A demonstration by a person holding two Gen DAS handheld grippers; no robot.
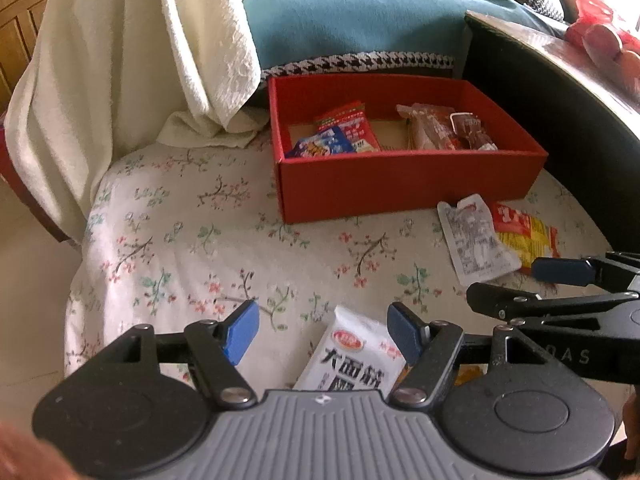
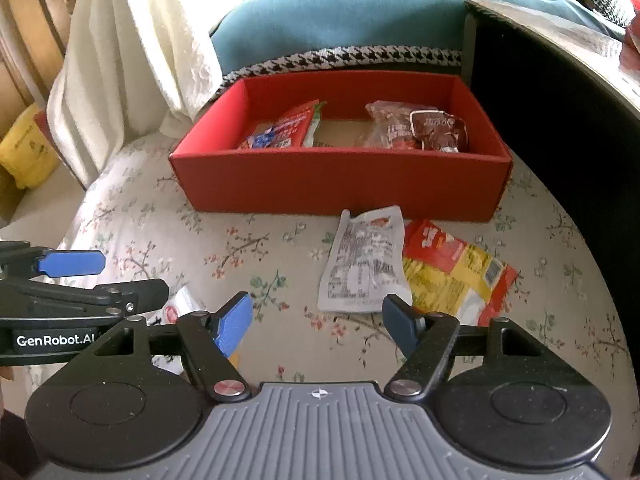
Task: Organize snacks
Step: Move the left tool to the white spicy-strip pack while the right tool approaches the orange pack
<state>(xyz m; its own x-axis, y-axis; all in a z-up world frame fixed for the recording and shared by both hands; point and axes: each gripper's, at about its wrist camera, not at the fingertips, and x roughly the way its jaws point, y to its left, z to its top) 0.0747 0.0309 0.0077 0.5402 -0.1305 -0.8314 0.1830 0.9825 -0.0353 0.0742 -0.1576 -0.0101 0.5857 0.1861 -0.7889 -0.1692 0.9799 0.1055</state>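
A red box [image 1: 408,180] [image 2: 340,184] stands on the floral cloth and holds red and blue packets [image 1: 344,132] on its left and dark red packets [image 1: 444,128] on its right. In front of it lie a white-grey pouch [image 2: 366,264] [image 1: 474,240] and a red-yellow packet [image 2: 452,268] [image 1: 524,236]. A white packet with black characters [image 1: 352,356] lies just below my open left gripper [image 1: 324,334]. My open, empty right gripper [image 2: 318,326] hovers just in front of the white-grey pouch.
A cream towel [image 1: 132,52] hangs over a chair at the left. A teal cushion [image 1: 352,12] lies behind the box. A dark table edge [image 1: 560,92] curves along the right. A yellow bag [image 2: 24,152] sits at the far left.
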